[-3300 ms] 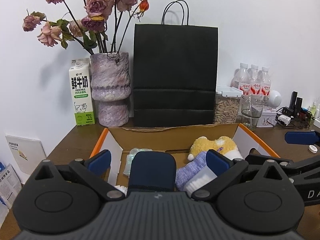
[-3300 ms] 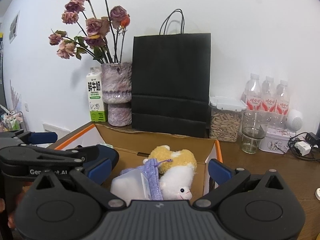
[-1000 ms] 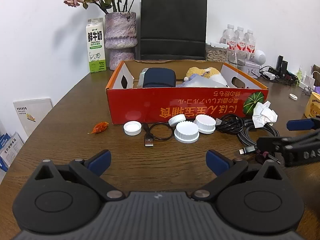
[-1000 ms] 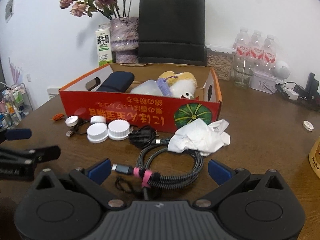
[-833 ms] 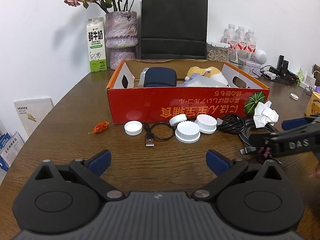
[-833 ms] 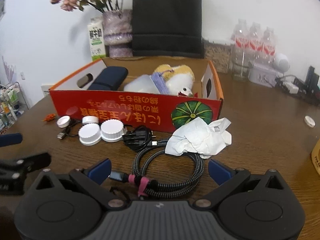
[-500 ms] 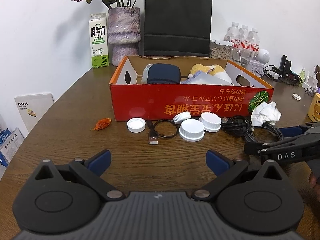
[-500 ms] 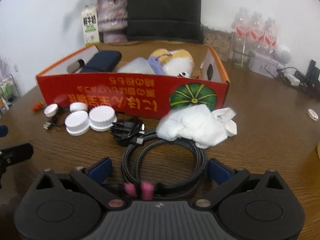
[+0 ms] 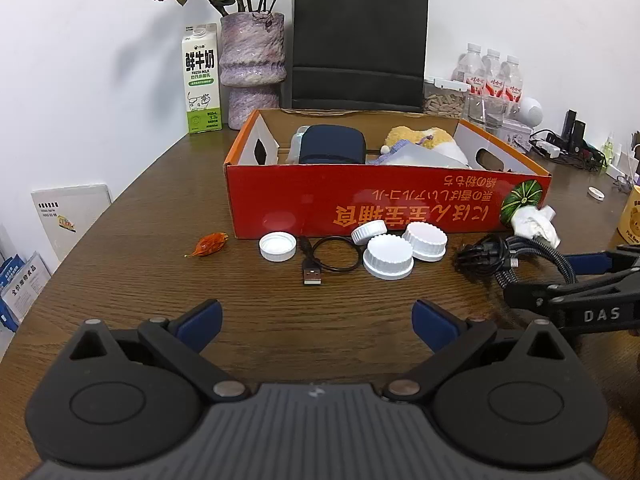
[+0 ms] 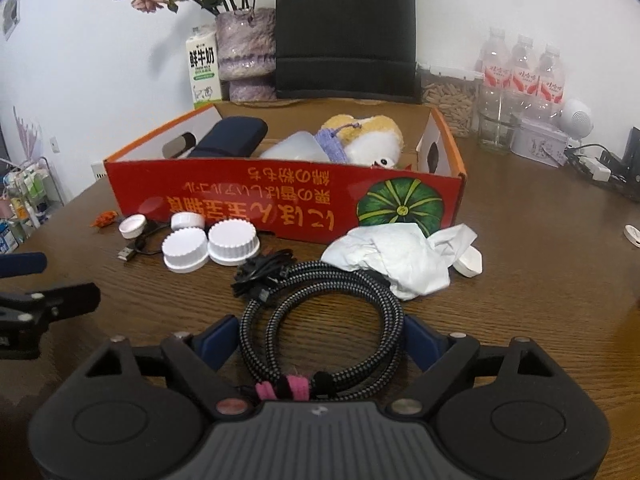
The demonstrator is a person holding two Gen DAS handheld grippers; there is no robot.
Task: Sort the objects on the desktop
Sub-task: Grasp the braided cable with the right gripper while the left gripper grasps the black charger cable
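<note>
Right tongs [image 10: 320, 336] straddling the coiled braided cable [image 10: 320, 320] on the counter [image 10: 540, 280], blue pads at its sides, just been closing, contact unclear; left tongs [image 9: 316, 320] spread wide over bare wood, holding nothing; red box [image 9: 384, 208] behind white caps [image 9: 388, 257]

Dark wood table [image 9: 132, 264] carries a red cardboard box [image 9: 384, 204] mid-surface; milk carton [image 9: 201, 80], purple vase [image 9: 253, 64] and black paper bag [image 9: 358, 44] stand behind it by the wall. In front of the box: white caps [image 9: 388, 257], a thin USB cable [image 9: 320, 258], braided cable coil [image 10: 320, 320], crumpled tissue [image 10: 394, 256], and a small orange scrap [image 9: 208, 244], possibly a wrapper.
</note>
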